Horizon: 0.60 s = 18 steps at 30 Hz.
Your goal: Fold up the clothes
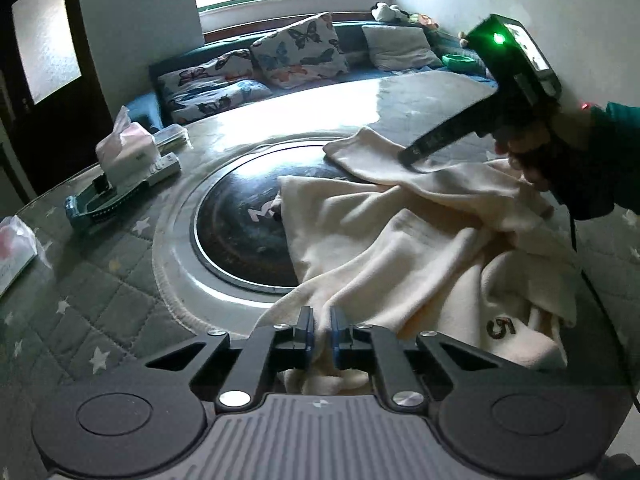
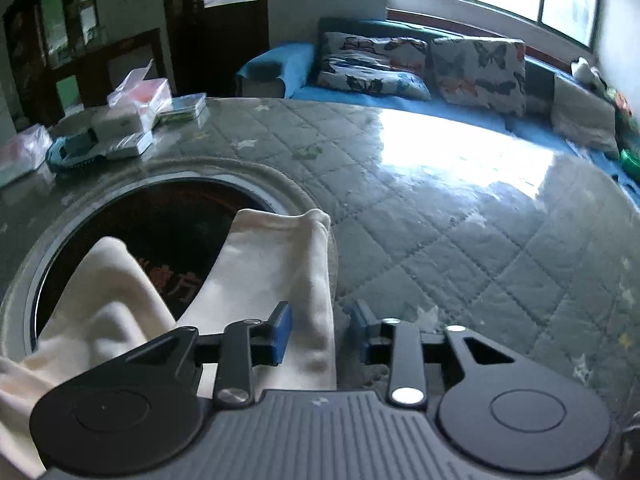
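Pinching a bunched fold of the cream fleece garment [image 1: 400,248], the left gripper [image 1: 322,332] sits at 6 o'clock in its own view, its blue pads almost together with only the cloth between them. From that pinch the garment runs up and away toward 2 o'clock, partly over the round dark glass inset [image 1: 240,224] of the quilted grey-green table [image 2: 440,220], so its long axis leads from the left gripper toward the right gripper [image 1: 416,156], which the person's hand [image 1: 528,156] holds over the far end. In the right wrist view the right gripper [image 2: 320,312] stands with its jaws well apart; a flat cream limb of the garment, sleeve or leg I cannot say, passes between them, close against the 9 o'clock pad and clear of the 3 o'clock one, its cuff pointing to 12 o'clock. So the left side looks anchored, and I judge the next move rests on the right gripper closing on that limb. Much is hidden: the garment's near edge lies under both gripper bodies, its right part is crumpled beneath the hand, and blur softens the right view.
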Tool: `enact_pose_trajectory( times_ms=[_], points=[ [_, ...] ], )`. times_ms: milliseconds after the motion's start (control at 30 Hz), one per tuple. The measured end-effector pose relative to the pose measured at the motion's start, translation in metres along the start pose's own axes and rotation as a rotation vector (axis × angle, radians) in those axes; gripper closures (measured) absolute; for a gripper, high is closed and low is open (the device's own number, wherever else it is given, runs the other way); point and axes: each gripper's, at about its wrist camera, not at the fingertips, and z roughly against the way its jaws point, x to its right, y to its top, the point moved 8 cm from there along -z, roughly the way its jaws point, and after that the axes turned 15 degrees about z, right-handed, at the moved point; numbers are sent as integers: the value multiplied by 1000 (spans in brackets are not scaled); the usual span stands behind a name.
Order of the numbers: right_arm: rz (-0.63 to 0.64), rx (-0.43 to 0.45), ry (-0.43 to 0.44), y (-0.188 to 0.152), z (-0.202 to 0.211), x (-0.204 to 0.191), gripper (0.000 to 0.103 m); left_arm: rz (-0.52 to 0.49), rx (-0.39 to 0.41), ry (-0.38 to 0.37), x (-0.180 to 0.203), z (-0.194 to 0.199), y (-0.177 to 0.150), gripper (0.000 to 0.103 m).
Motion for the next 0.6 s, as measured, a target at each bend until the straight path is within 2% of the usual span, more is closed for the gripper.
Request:
enact_pose_trajectory(
  times_ms=[167,333,467,600],
  points=[
    [9,41,-35,2,25,2,98,41,1,23,-11,4,-4,94],
    [0,98,-115,-3,80,27,98,82,7,41,-23,14,-9,94],
    [-2,111,-194,-18,121,50,98,124,5,50,-34,24,-17,94],
    [3,85,-294,-46,154,74,98,143,9,66,-45,39,-26,95]
  ],
)
